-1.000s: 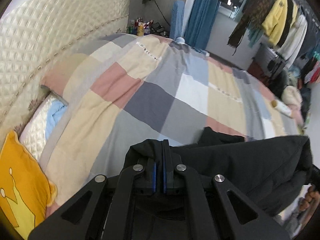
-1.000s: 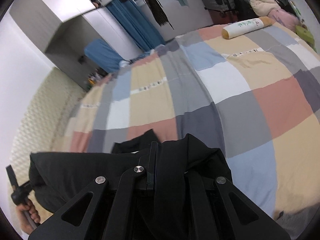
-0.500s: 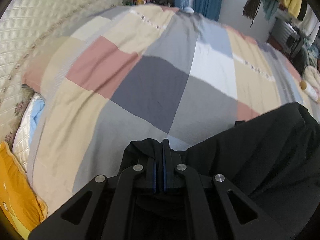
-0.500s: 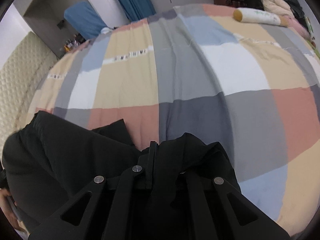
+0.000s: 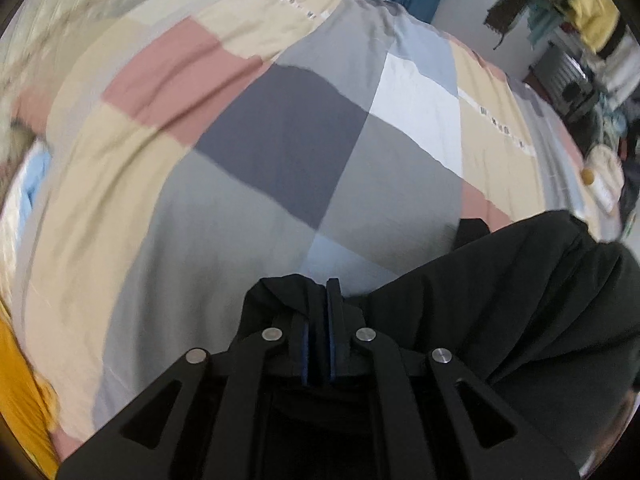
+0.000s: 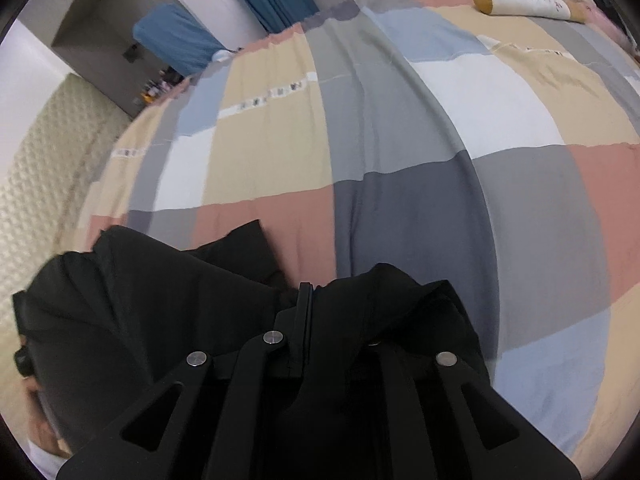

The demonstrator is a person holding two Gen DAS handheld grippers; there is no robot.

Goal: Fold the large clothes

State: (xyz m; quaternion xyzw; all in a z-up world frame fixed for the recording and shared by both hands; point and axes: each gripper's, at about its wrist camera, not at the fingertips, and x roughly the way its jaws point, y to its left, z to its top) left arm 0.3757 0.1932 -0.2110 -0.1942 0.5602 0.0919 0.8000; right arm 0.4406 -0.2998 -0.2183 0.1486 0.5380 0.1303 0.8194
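Observation:
A large black garment (image 5: 500, 304) hangs stretched between my two grippers above the bed. My left gripper (image 5: 320, 292) is shut on one edge of it; the cloth bunches around the fingers and runs off to the right. In the right wrist view the same black garment (image 6: 160, 312) runs off to the left, and my right gripper (image 6: 306, 292) is shut on its other edge, with cloth draped over the right finger. A dark flap of the garment (image 6: 244, 244) touches the bedspread below.
The bed is covered by a patchwork bedspread (image 5: 280, 140) in pink, beige, grey and white. A quilted headboard (image 6: 36, 184) is to the left. A bolster pillow (image 6: 524, 0) lies at the far corner. A yellow cushion (image 5: 20, 400) sits by the headboard. Hanging clothes (image 5: 592, 28) stand beyond the bed.
Both grippers have moved forward and down toward the bedspread with the garment still held. The bed now fills both views.

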